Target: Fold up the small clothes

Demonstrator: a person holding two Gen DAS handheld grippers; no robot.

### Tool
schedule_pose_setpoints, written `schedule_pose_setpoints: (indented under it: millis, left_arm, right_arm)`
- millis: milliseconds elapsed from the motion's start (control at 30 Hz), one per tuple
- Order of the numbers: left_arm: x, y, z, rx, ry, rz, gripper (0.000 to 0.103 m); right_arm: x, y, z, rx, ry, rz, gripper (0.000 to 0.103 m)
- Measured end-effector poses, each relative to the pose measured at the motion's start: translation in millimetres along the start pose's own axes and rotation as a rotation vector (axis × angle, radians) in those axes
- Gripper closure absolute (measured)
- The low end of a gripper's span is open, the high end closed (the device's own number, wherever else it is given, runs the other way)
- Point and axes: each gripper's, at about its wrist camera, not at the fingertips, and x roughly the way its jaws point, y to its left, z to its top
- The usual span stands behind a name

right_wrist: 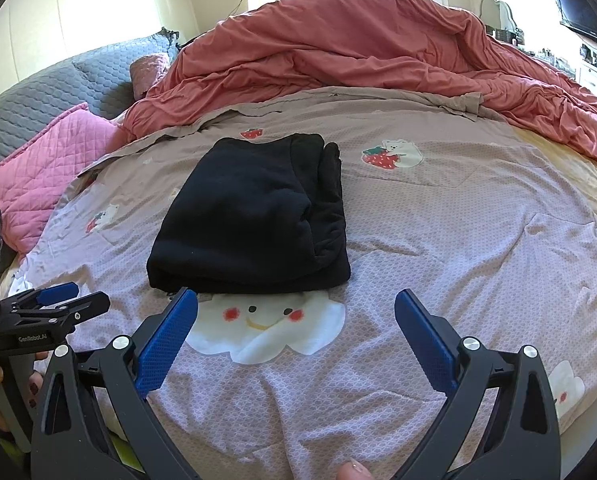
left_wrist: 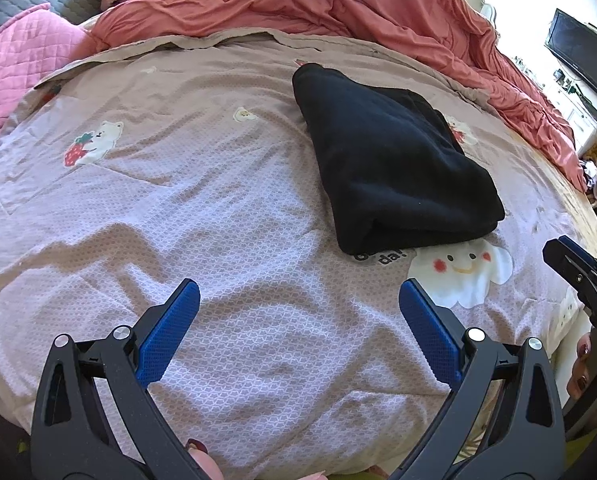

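A folded garment [right_wrist: 254, 216] lies on the bedspread [right_wrist: 438, 240] in the middle of the bed. A cloud picture [right_wrist: 266, 328] sits just near of it, its far edge under the garment. A heaped quilt [right_wrist: 378, 52] lies behind, across the far side. Pillows [right_wrist: 54, 160] sit at the far left. A screen [left_wrist: 582, 52] hangs at the far right.

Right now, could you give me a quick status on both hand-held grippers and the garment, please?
Left hand-held gripper open, empty. Right hand-held gripper open, empty. Black garment folded, lying on the bedspread, untouched. Nothing between grippers and garment.
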Motion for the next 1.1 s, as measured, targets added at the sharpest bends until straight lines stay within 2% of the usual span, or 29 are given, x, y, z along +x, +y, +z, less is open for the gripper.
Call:
schedule_pose_setpoints:
  millis: [1100]
  left_arm:
    - [-2.0,1.0,1.7,0.004,0.012,0.038,0.009]
  right_arm:
    - [-2.5,-0.5,1.2,0.001,-0.003,-0.011,0.005]
